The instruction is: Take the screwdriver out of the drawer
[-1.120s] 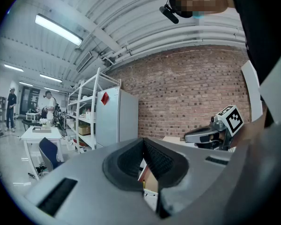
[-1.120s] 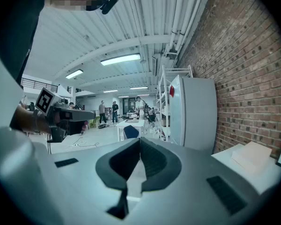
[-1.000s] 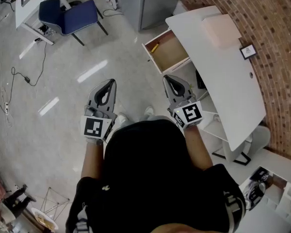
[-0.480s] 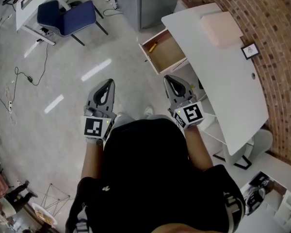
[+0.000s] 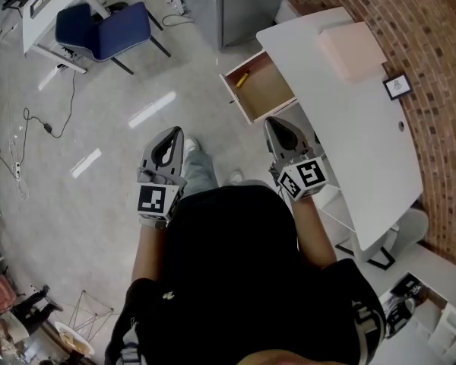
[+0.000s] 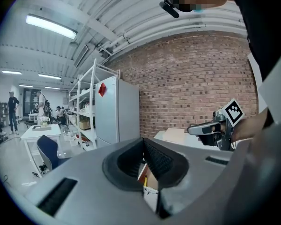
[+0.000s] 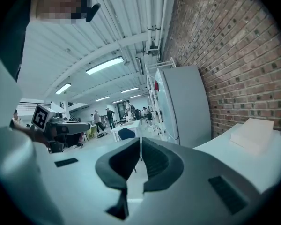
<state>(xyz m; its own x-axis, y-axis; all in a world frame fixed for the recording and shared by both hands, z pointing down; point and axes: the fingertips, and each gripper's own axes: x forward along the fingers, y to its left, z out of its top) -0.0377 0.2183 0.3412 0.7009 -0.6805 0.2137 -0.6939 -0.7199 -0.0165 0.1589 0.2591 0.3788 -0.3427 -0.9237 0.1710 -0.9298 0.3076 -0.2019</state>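
Observation:
A wooden drawer stands pulled out from the white desk. A yellow screwdriver lies in its far corner. My right gripper is shut and empty, its tips just short of the drawer's near end. My left gripper is also shut and empty, held over the floor to the left of the drawer. In the left gripper view, the shut jaws point toward the drawer, and the screwdriver shows as a yellow sliver. The right gripper view looks past its jaws into the room.
A pale flat box and a small framed picture lie on the desk. Beyond the drawer stands a grey cabinet. A blue chair and floor cables are at the far left. A brick wall runs behind the desk.
Both grippers have come closer to the drawer, the right one nearly up to its near end. A foot has stepped forward between them. Both stay shut.

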